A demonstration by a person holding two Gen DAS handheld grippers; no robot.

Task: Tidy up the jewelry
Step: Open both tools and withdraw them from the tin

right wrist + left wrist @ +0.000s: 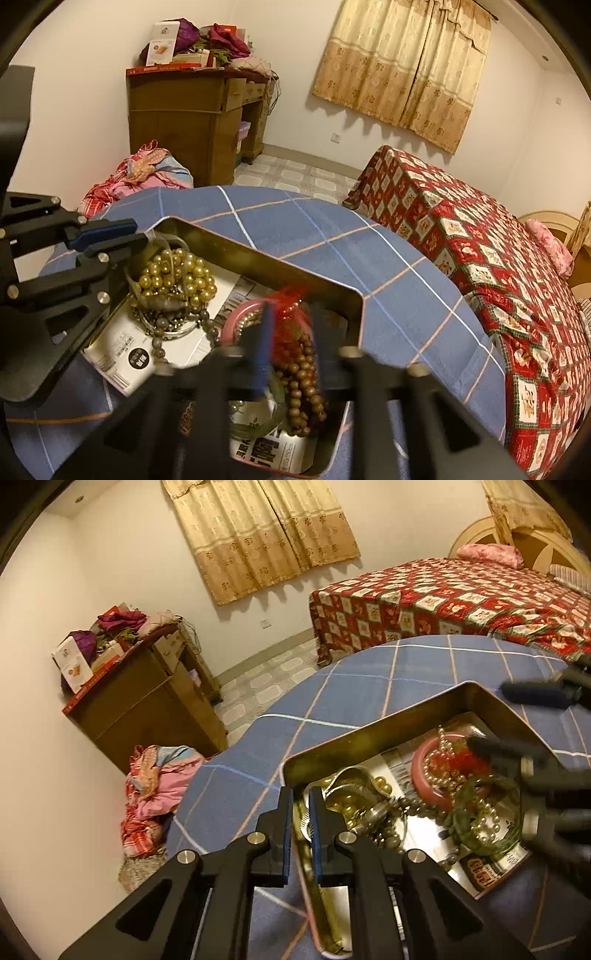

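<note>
My left tongs [300, 821] pinch the tin's rim [369, 734]; right tongs [291, 325] half-wide over limp, slippery bead strands [301, 380] — I'd grab a bunched loop.

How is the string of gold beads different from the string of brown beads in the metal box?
The gold beads are shiny and pearly; the brown beads look dull and wooden. The gold beads lie bunched in the far left corner of the metal box, beside the left tongs; the brown beads lie near the right end, between the fingers of the right tongs. Both are round beads strung together, lying inside the same box.
</note>
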